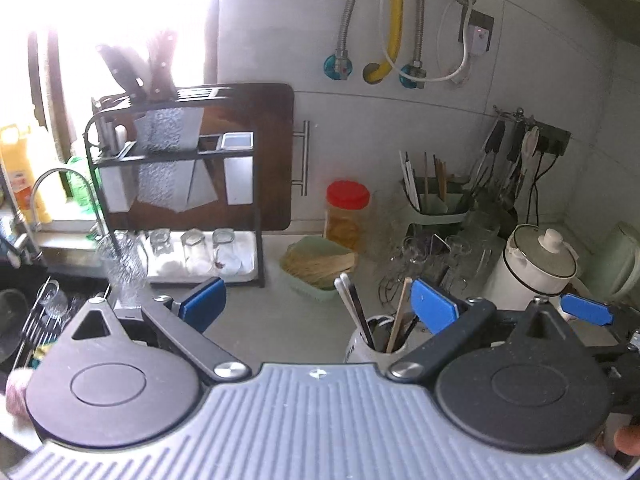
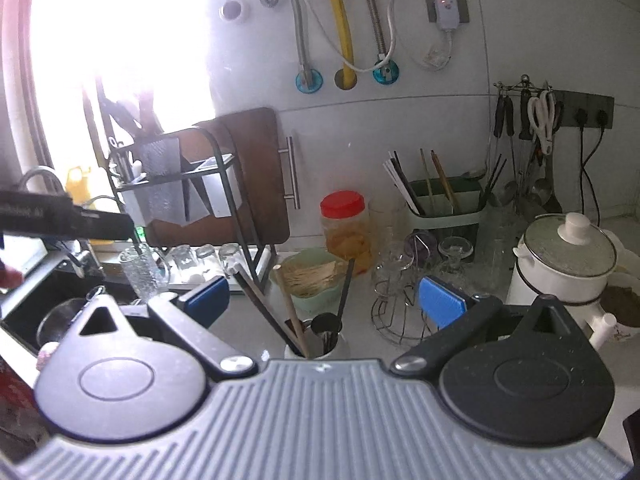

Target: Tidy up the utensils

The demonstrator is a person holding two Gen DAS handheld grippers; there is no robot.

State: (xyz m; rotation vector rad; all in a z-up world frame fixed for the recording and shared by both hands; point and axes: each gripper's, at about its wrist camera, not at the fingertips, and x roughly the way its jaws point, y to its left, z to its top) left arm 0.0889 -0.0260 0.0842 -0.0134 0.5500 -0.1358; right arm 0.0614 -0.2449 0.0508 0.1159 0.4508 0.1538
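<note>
A white cup [image 1: 362,350] [image 2: 298,350] on the counter holds several chopsticks and sticks: pale, black and wooden ones [image 1: 400,312] [image 2: 292,312]. My left gripper [image 1: 319,306] is open just behind and above the cup, with nothing between its blue pads. My right gripper [image 2: 325,302] is also open over the same cup, its pads empty. One blue pad [image 1: 586,309] of the right gripper shows at the right edge of the left wrist view. A green utensil holder [image 1: 440,206] [image 2: 444,204] with chopsticks stands at the back wall. Ladles and scissors [image 2: 540,116] hang from a wall rack.
A black dish rack [image 1: 176,152] [image 2: 176,184] with knives stands before a brown cutting board, with glasses on a tray below. A red-lidded jar [image 1: 347,212] [image 2: 344,224], a green basket, a wire glass stand [image 2: 400,316] and a white pot [image 1: 536,264] [image 2: 564,252] crowd the counter. The sink lies left.
</note>
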